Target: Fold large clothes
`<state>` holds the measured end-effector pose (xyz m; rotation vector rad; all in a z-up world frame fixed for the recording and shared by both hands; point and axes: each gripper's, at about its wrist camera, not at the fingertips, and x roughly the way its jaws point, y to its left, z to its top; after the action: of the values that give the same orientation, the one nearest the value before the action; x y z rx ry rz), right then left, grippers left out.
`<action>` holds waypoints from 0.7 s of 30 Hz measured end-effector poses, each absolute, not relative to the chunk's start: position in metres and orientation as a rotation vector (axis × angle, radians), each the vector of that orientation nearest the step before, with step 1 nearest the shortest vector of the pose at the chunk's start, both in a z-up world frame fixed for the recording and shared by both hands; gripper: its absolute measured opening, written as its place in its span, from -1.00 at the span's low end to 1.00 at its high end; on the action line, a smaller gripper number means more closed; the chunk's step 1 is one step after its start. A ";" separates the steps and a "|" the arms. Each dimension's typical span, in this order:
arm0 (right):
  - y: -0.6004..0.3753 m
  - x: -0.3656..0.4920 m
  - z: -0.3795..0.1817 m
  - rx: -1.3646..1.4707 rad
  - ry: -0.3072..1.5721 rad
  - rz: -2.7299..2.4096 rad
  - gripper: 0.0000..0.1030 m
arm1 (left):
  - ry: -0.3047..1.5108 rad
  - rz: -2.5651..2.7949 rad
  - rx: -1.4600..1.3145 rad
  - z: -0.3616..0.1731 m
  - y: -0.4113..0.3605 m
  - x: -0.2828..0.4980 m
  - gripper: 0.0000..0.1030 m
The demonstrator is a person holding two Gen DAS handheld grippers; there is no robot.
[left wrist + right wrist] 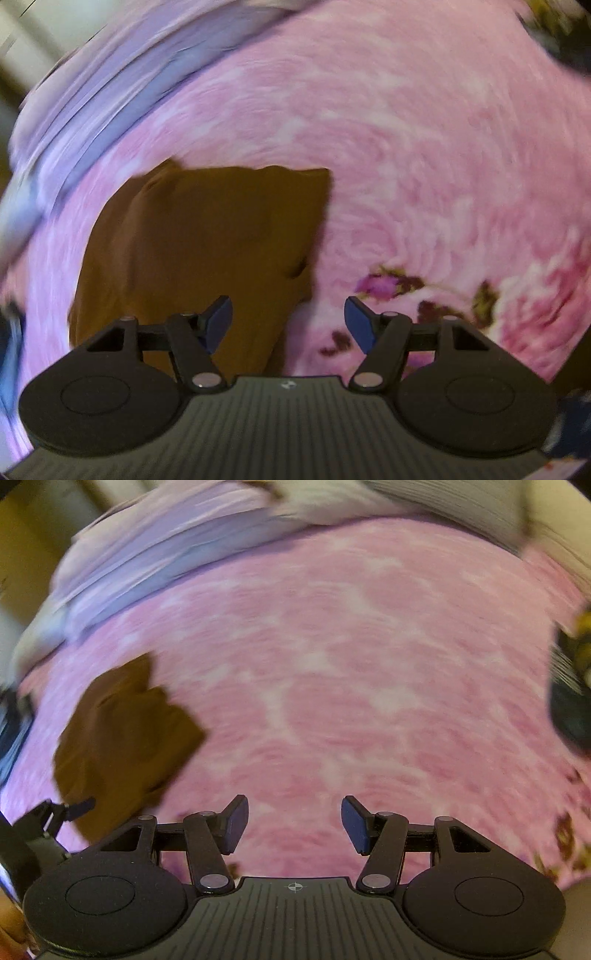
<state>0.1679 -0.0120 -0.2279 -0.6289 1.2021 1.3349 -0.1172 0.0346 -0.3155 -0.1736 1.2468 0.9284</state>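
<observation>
A brown garment (pixel 207 251) lies folded into a compact, roughly rectangular shape on a pink flowered bedspread (pixel 424 155). My left gripper (pixel 288 325) hovers open above the garment's near right edge, nothing between its blue pads. In the right wrist view the same brown garment (pixel 122 738) lies to the left, and my right gripper (pixel 294 821) stands open over bare pink bedspread (pixel 351 683), well clear of the cloth. The left gripper's tip (pixel 70 810) shows at the lower left edge there, beside the garment. Both views are blurred by motion.
A lilac pillow or folded cover (pixel 110 85) runs along the far left side of the bed. A grey-white pillow (pixel 443 502) lies at the far right. A dark, yellow-marked object (pixel 572 686) sits at the bed's right edge. Dark flower prints (pixel 388 284) mark the bedspread.
</observation>
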 end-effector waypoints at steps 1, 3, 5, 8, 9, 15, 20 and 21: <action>-0.014 0.179 -0.229 -0.615 1.213 1.299 0.03 | 1.278 0.903 -0.130 -0.326 0.038 -0.113 0.16; -0.019 0.194 -0.232 -0.591 1.229 1.234 0.03 | 1.327 0.862 -0.033 -0.346 0.041 -0.107 0.13; -0.024 0.206 -0.235 -0.574 1.245 1.182 0.03 | 1.364 0.834 0.028 -0.362 0.046 -0.105 0.08; -0.029 0.210 -0.240 -0.570 1.265 1.132 0.03 | 1.392 0.804 0.087 -0.380 0.054 -0.103 -0.05; -0.029 0.209 -0.243 -0.576 1.272 1.122 0.03 | 1.398 0.791 0.101 -0.385 0.058 -0.103 -0.42; -0.016 0.181 -0.248 -0.575 1.290 1.112 0.03 | 1.187 0.936 0.039 -0.326 0.072 -0.143 -0.82; 0.009 0.146 -0.248 -0.600 1.286 1.172 0.03 | 0.779 1.371 -0.359 -0.200 0.085 -0.294 -0.82; 0.016 0.136 -0.249 -0.604 1.286 1.188 0.03 | 0.702 1.490 -0.446 -0.181 0.085 -0.339 -0.83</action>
<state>0.1358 0.0158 -0.2487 -0.6045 1.2864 1.1876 -0.3385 0.0849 -0.1813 -0.4456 0.7024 1.4898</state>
